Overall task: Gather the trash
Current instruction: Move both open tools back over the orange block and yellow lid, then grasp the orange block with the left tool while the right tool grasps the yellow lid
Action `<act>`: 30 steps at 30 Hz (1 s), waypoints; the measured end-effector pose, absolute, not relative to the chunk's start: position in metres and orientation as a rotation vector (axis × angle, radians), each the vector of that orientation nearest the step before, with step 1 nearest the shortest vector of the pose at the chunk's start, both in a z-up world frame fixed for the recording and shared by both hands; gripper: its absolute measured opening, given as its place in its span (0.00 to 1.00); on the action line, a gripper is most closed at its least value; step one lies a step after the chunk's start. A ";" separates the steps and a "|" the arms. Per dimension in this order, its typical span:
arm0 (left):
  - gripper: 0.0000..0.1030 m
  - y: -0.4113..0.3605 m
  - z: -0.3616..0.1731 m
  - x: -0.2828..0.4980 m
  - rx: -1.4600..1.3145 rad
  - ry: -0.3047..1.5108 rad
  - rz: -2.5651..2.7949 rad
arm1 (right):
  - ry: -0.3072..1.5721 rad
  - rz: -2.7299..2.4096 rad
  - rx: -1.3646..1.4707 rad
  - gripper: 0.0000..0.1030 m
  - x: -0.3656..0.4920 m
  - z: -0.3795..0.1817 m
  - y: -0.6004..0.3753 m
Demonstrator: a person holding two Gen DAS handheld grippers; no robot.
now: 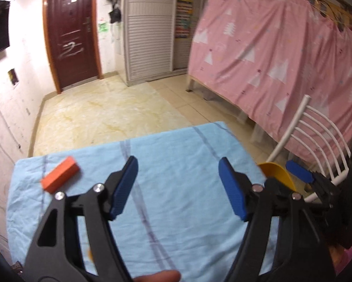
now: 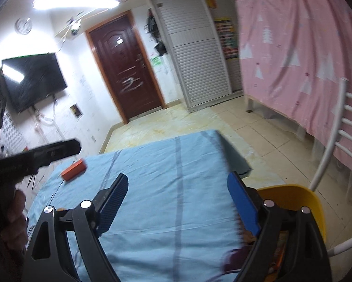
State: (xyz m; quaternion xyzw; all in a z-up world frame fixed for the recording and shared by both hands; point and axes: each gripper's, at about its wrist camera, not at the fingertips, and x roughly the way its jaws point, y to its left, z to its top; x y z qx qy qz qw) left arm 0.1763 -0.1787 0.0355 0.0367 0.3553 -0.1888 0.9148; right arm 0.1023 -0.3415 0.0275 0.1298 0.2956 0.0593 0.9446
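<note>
While both claws hang released and empty over the blue-clothed worktop [image 1: 176, 145], the left claw [image 1: 178, 185] should straddle the far-left orange rectangular block [image 1: 60, 177] squarely before clenching.

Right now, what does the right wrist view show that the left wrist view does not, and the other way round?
Only the right wrist view shows the wall clock, the lit ceiling lamp and the wall-mounted TV in full. Only the left wrist view shows the right gripper from outside, over the yellow bin. Both share the orange block on the blue cloth, the dark red door, the pink curtain and the white chair. Both grippers, the left gripper included, stand open and empty.
</note>
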 end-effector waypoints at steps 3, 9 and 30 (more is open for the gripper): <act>0.66 -0.157 0.034 0.184 0.063 0.737 -0.355 | 0.619 0.162 0.231 0.78 0.107 0.028 -0.318; 0.66 -0.110 0.027 0.201 0.044 0.763 -0.293 | 0.660 0.252 0.161 0.78 0.116 0.024 -0.265; 0.69 -0.014 -0.033 0.290 0.150 0.964 -0.222 | 0.785 0.511 0.087 0.79 0.124 0.003 -0.149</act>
